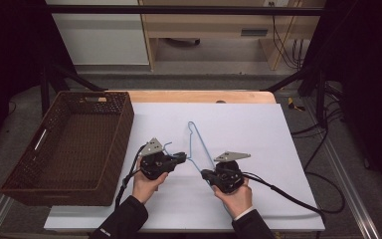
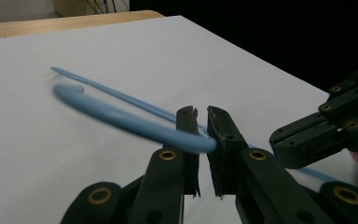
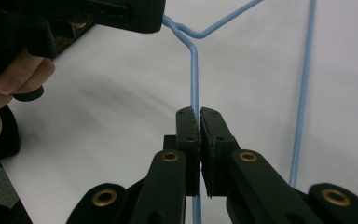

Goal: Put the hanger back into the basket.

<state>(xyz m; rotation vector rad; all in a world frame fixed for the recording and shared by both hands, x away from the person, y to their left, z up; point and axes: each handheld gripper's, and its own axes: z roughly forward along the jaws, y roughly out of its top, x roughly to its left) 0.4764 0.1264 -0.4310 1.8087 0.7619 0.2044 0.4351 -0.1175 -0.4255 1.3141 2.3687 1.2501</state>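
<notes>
A thin blue wire hanger (image 1: 194, 139) lies on the white table cover (image 1: 258, 129), its pointed end toward the far side. My left gripper (image 1: 181, 157) is shut on the hanger's curved hook (image 2: 121, 116), which passes between the jaws of that gripper (image 2: 201, 114) in the left gripper view. My right gripper (image 1: 205, 174) is shut on one straight arm of the hanger (image 3: 194, 70), the wire running up from its closed tips (image 3: 198, 112). The two grippers face each other, close together, each held in one hand.
A dark brown woven basket (image 1: 122, 124) stands at the left edge of the table, empty inside. Black cables trail from both grippers toward the near edge. A wooden strip (image 1: 204, 96) borders the table's far side.
</notes>
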